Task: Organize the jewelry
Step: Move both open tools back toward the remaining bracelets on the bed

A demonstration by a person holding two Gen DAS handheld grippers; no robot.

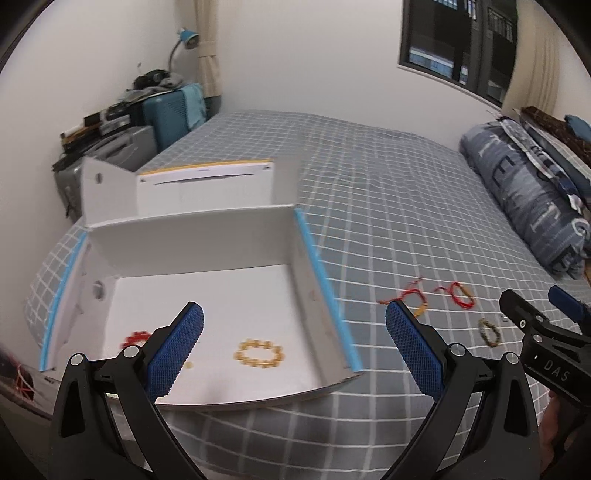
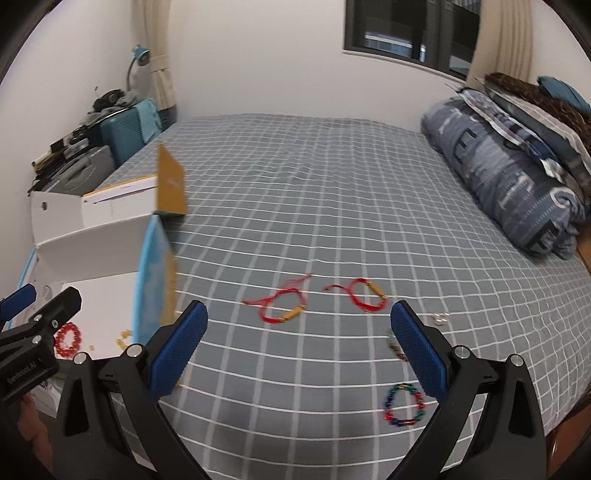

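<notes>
yellow bracelet (image 1: 259, 353) in white box (image 1: 199, 236) (red bracelet (image 1: 136, 338) beside)

left gripper (image 1: 293, 345) jaws spread wide, nothing held; right gripper (image 2: 299, 345) jaws likewise wide, nothing held.

You face a bed (image 2: 332, 177) under a grey checked sheet. White walls (image 2: 258, 55) meet behind it; a dark window (image 2: 406, 33) sits above, rolled bedding (image 2: 509, 177) lies right, suitcases (image 1: 166, 110) and a blue lamp (image 1: 186, 38) stand left.
</notes>
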